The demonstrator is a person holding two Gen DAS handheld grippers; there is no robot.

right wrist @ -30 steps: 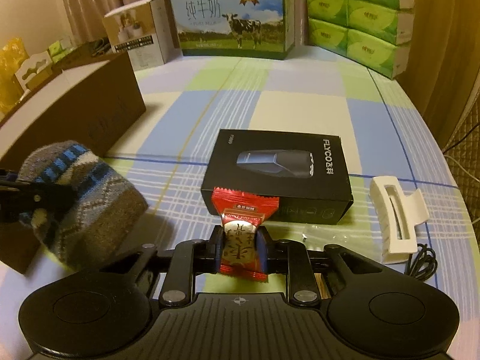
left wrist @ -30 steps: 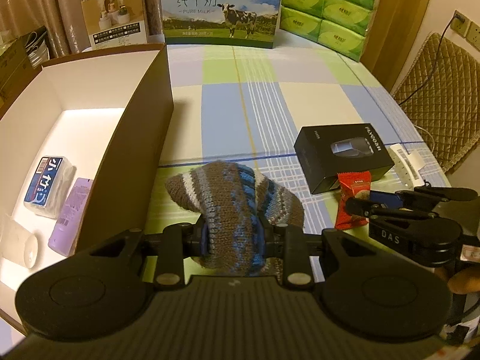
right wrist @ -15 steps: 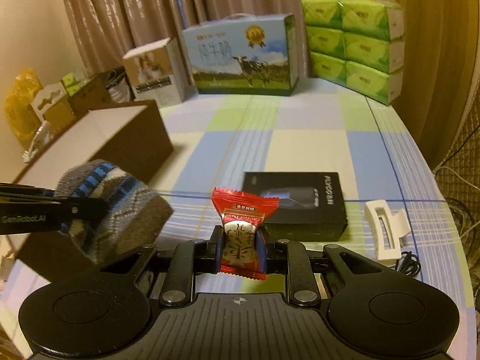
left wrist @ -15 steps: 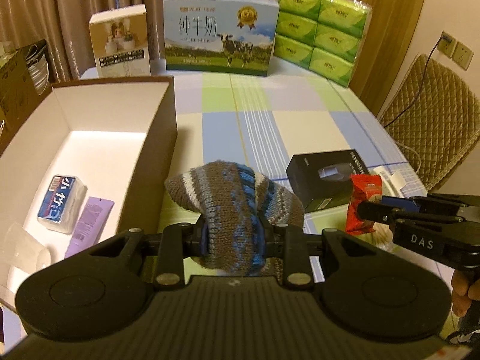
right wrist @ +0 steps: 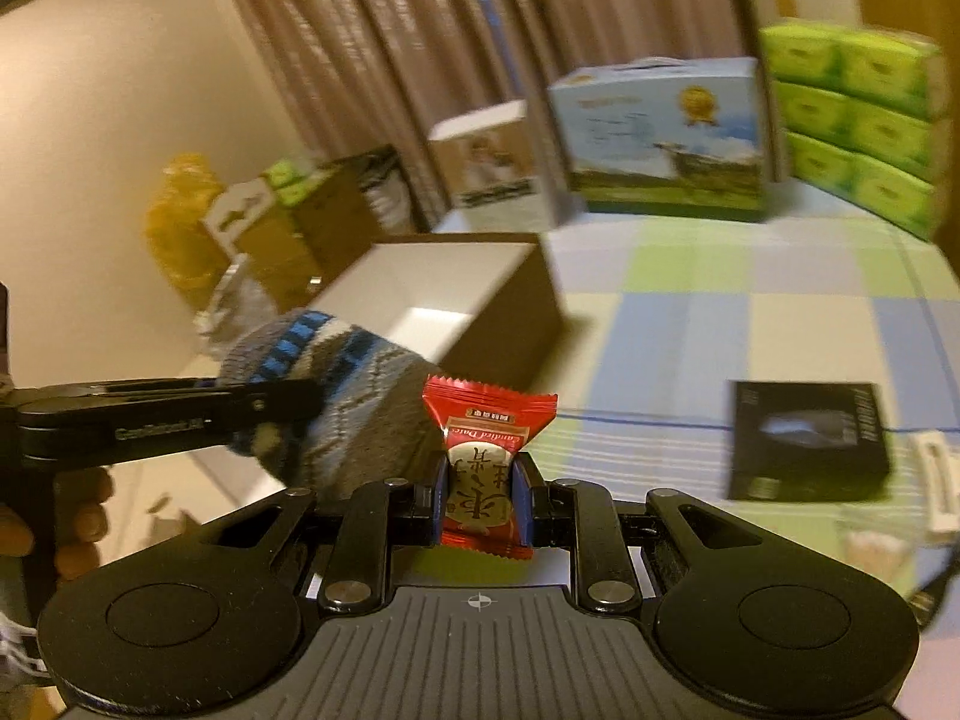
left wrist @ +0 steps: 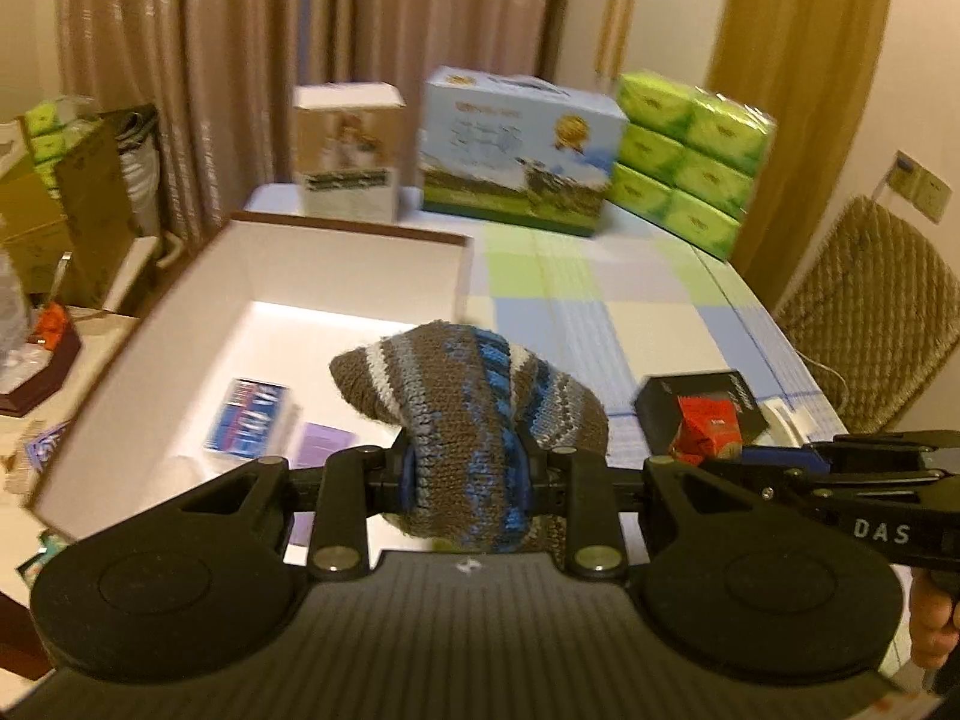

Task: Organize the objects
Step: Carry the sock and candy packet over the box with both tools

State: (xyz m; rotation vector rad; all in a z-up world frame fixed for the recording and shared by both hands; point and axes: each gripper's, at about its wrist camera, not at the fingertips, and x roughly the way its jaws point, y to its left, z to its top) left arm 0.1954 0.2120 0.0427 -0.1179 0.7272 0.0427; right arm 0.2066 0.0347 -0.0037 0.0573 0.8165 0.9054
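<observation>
My left gripper (left wrist: 467,474) is shut on a brown, blue and white knitted sock (left wrist: 462,384), held in the air by the near right corner of the open brown box (left wrist: 150,324). Inside the white-lined box lie a blue packet (left wrist: 249,417) and a purple sachet (left wrist: 324,444). My right gripper (right wrist: 480,501) is shut on a red wrapped candy (right wrist: 485,456), raised above the checked tablecloth. In the left wrist view the candy (left wrist: 708,429) shows at the right gripper's tip, right of the sock. The sock (right wrist: 336,396) hangs just left of the candy in the right wrist view.
A black shaver box (right wrist: 807,441) and a white hair clip (right wrist: 939,480) lie on the table at right. A milk carton (left wrist: 516,150), a small cardboard box (left wrist: 348,150) and green tissue packs (left wrist: 690,162) line the far edge. A quilted chair (left wrist: 870,312) stands at right.
Both grippers have risen with the sock and the candy and swung left toward the brown box. The shaver box has dropped back to the right.
</observation>
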